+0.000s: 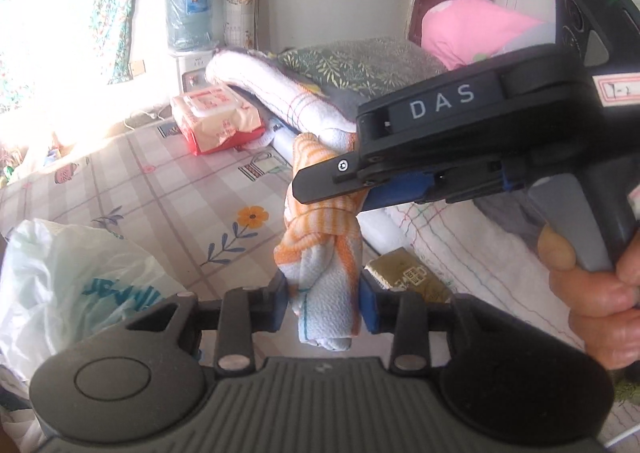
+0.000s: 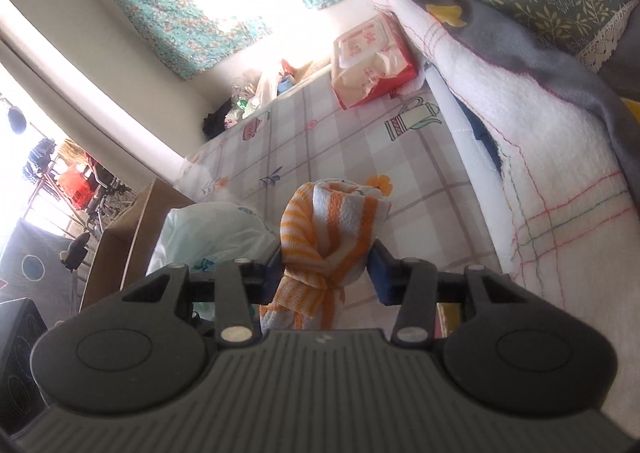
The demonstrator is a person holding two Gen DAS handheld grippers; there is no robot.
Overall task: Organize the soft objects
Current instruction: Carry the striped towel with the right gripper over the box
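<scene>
A checked, flower-printed sheet [image 1: 168, 189] covers the bed, with folded blankets [image 1: 280, 93] stacked along its far edge and a white plastic bag [image 1: 72, 277] near its left edge. Above the sheet's middle hangs the orange-and-white striped towel [image 1: 320, 249], rolled and bunched, held in the air between both tools. The left gripper [image 1: 324, 303] pinches its lower white end; the right gripper [image 2: 326, 267] squeezes the orange middle, both pads seemingly pressing on cloth. The towel looks light, limp and non-slippery; it will likely sag and unroll, so grip thick bunched folds rather than loose edges.
</scene>
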